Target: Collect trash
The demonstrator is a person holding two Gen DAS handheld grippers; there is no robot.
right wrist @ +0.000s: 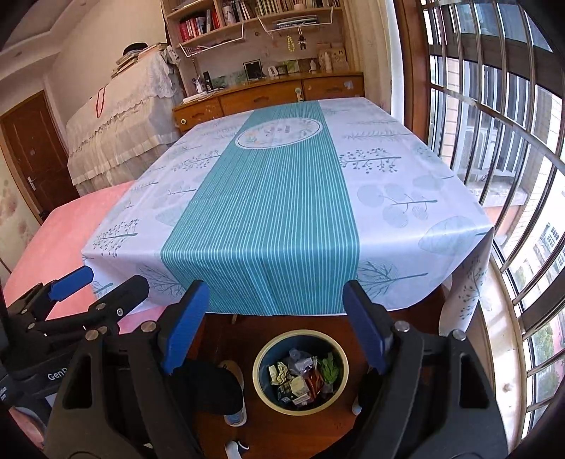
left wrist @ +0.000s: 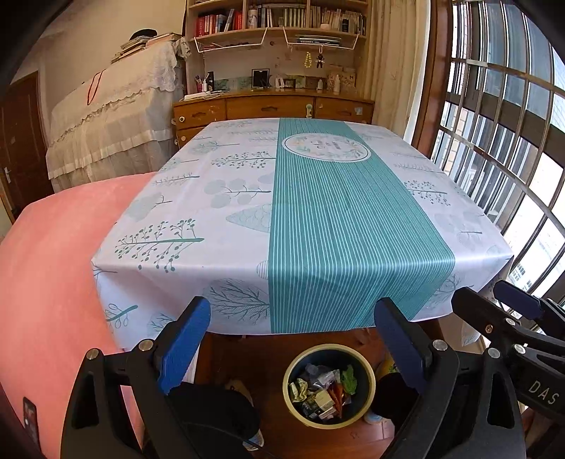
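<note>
Hanging nearest, the left gripper and right gripper both hold their 2 blue-padded fingers wide apart with nothing between them. Partial lettering "DAS" and "GenD" shows on the black bodies. Below them on the wooden floor stands 1 bin with a pale rim, filled with trash of crumpled wrappers and packets. Beyond lies 1 table under a teal-striped cloth, its round emblem unreadable. Farthest, 1 bookshelf carries many books.

Table covered with white-and-teal patterned cloth. Wooden floor below, near edge. Trash-filled bin standing on floor.
</note>
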